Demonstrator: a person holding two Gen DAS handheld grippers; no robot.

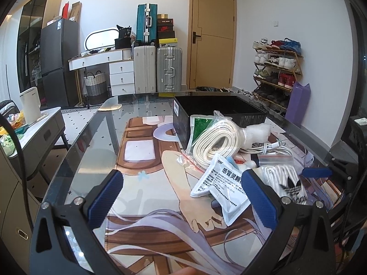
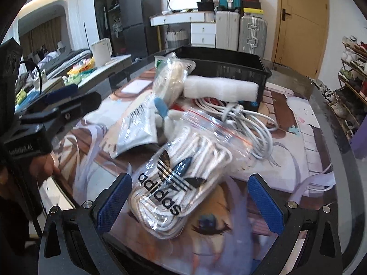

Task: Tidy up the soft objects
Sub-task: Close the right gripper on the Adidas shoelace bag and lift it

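Note:
A pile of soft things lies on the printed mat before a black box. In the left wrist view a white medicine sachet lies nearest, its corner by the right finger of my open left gripper. Behind it are a bagged cream strap coil, white foam and a white cable. In the right wrist view my right gripper stands open around the near end of a clear adidas bag of white cord. Beyond lie the sachet, foam, cable and box.
The glass table's edge runs along the left, with a grey side table and white kettle beyond. Suitcases, a door and a shoe rack stand at the back. My left gripper and a hand appear left in the right wrist view.

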